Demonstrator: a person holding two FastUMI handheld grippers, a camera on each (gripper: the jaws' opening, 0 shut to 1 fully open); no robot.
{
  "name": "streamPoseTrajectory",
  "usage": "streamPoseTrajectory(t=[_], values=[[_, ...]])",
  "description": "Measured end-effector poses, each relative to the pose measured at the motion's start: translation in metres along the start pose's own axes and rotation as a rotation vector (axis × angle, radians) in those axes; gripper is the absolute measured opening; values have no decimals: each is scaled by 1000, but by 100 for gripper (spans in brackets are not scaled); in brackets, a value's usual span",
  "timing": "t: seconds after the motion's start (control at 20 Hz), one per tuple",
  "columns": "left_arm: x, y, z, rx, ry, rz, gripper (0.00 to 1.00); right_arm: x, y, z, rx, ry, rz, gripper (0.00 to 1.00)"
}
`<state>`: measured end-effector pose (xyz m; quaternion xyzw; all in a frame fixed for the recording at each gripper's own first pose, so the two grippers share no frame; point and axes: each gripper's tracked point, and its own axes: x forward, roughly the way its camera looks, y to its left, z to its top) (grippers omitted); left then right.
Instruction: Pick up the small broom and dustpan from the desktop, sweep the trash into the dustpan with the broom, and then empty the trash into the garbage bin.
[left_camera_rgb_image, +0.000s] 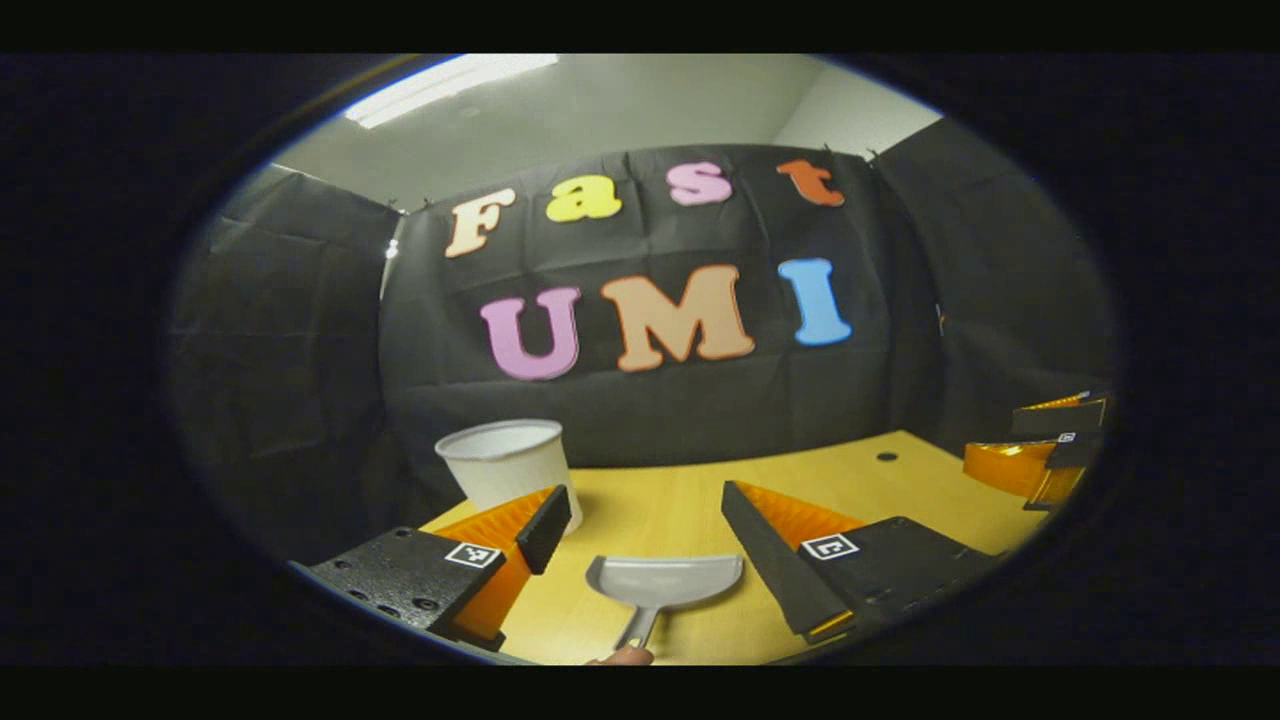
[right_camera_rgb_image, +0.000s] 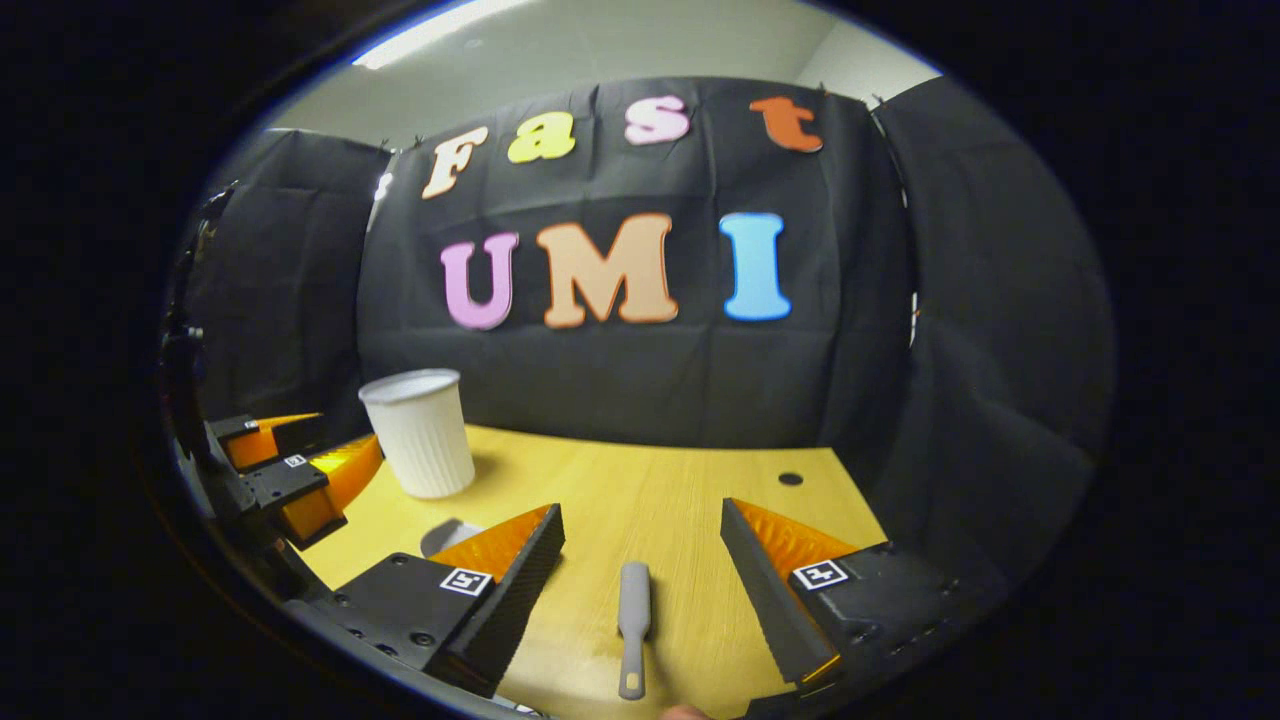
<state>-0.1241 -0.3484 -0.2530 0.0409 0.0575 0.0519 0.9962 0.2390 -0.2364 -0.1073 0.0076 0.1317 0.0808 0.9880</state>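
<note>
Nearest in the left gripper view, the left claw stands with its fingers wide apart above the small grey plastic dustpan, whose handle points back toward the holder, ready for a grasp. In the right gripper view, the right claw, equally spread, straddles the slim grey broom lying flat on the yellow wooden bench. Farther off stands the white ribbed paper cup, probably serving as the garbage bin. No trash can be made out.
</note>
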Motion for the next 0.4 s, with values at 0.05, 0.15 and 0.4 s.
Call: streamPoseTrajectory(t=[0.05,0.15,0.4], values=[[0,-2,19,-3,-45,-24,93,-1,0,21,9,-51,-28,92],[-2,-5,39,-10,-90,-66,93,-7,-5,57,18,-121,-71,92],[1,-12,47,-47,-102,-129,100,-26,-12,89,16,-204,-147,92]])
